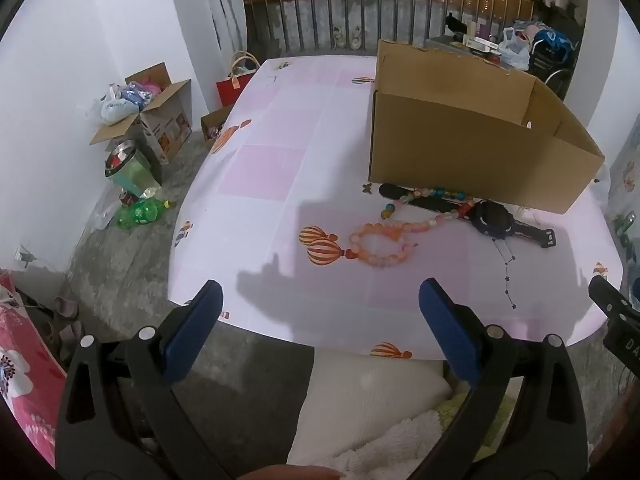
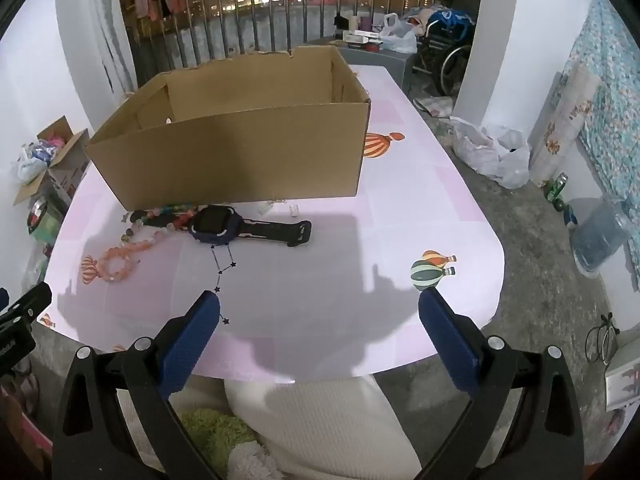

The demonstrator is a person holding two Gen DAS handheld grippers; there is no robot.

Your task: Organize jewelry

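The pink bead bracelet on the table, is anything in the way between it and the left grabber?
Nothing visible is. The left gripper hangs open over the table's near edge, and only bare tablecloth lies between it and the pink bead bracelet. The watch lies off to the right, and the cardboard box stands behind the bracelet.

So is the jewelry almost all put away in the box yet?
Not yet, nothing looks done. The pink bead bracelet, the colourful bead string and the dark watch all lie on the table in front of the cardboard box. Nothing is in hand: the left gripper and right gripper have open, empty jaws. Every piece still needs moving.
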